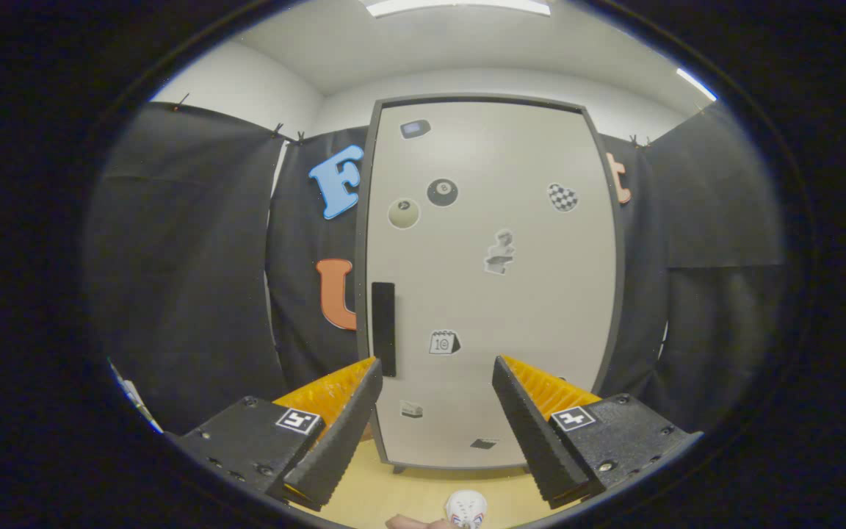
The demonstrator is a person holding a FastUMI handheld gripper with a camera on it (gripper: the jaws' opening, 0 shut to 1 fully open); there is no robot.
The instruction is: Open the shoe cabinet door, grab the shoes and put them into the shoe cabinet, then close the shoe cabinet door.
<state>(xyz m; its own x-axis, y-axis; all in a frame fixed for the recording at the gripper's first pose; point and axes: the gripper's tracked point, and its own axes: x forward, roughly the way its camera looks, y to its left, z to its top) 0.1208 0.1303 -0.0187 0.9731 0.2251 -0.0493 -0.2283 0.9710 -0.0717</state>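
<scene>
The gripper (438,375) hangs with fingers spread wide, gripping nothing. Beyond them stands the cabinet (493,279), door closed, dark handle (383,328) at its left edge. A shoe (465,508) lies near, on the floor (393,492).

The shoe (465,509) is cut off below the tool (438,382), toe alone showing (a fingertip beside it); the shoe cabinet (493,294) stickers are too small to make out.
</scene>
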